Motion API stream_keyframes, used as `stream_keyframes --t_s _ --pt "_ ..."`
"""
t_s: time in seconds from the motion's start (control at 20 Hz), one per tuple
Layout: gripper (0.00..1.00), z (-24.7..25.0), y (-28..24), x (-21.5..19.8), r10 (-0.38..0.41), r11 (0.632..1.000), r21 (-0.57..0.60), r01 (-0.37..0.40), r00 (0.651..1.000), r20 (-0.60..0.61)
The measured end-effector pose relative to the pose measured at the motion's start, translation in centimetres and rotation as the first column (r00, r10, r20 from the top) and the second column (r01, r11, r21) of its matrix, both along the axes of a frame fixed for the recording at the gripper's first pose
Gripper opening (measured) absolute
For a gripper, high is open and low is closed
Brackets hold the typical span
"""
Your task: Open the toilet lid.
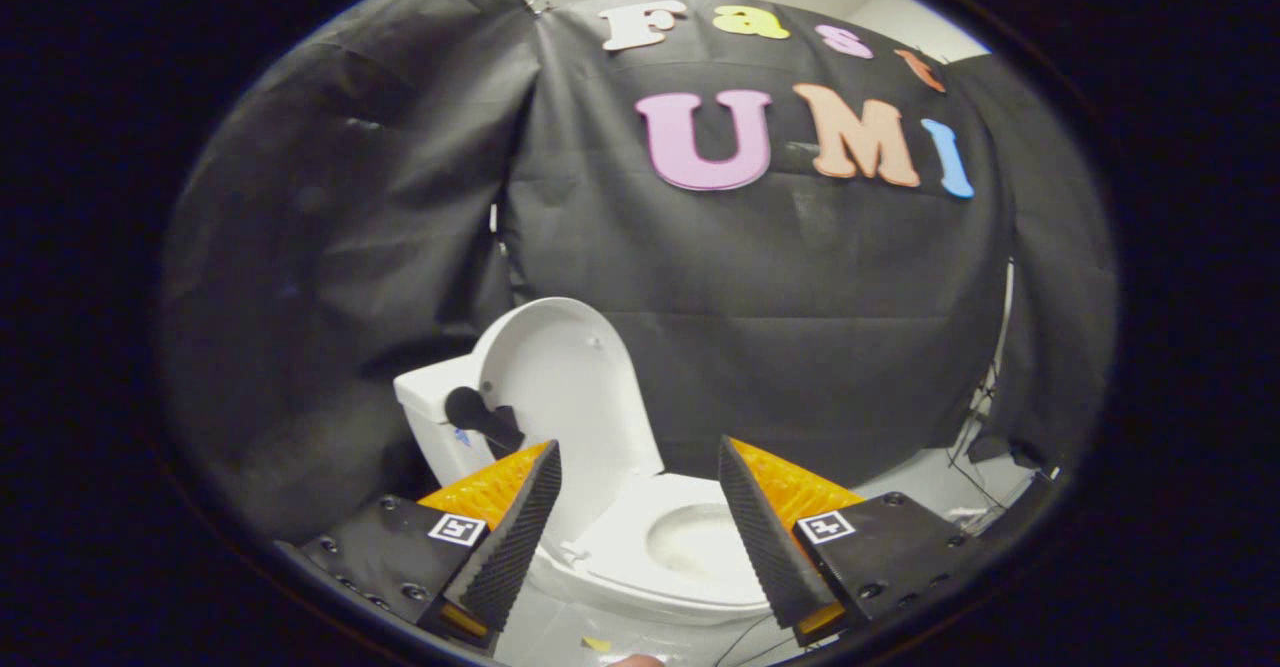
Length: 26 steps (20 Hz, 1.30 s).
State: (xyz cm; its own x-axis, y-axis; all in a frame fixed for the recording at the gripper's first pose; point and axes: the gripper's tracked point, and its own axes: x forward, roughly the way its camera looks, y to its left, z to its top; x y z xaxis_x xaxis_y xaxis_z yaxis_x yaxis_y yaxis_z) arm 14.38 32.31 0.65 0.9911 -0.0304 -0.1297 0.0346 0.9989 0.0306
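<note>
Lid (560,387): stands upright, long axis near vertical, leaning back on the tank (430,417).
Your gripper (640,472): fingers spread wide, holding nothing; lid lies beyond them, nearer your left finger (510,537).
Seat (650,547): down, just ahead between your fingers.
Cables (985,397): right of the toilet, well apart.

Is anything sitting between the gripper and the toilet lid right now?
Nothing visible. The gripper is open and holds nothing; the lid already stands raised beyond the fingers, leaning back by the tank, with the seat and bowl showing between the fingers.
</note>
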Motion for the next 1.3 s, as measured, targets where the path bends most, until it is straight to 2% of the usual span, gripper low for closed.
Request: stream_keyframes --t_s 0.25,0.4,0.75,1.1,1.3 --pt "0.98 -2.1 -4.1 -1.9 -0.069 0.998 0.004 0.069 0.998 -0.007" --pt "0.97 -2.8 -5.6 -2.7 -0.085 0.996 0.022 0.084 0.996 0.032" --pt "0.97 -6.1 -10.0 -3.9 -0.167 0.985 0.046 0.167 0.986 -0.015" --pt "0.98 -4.6 -11.1 -4.9 -0.191 0.981 -0.001 0.192 0.981 0.036" --pt "0.98 -6.0 -11.2 -4.7 -0.198 0.98 0.012 0.198 0.98 -0.012"
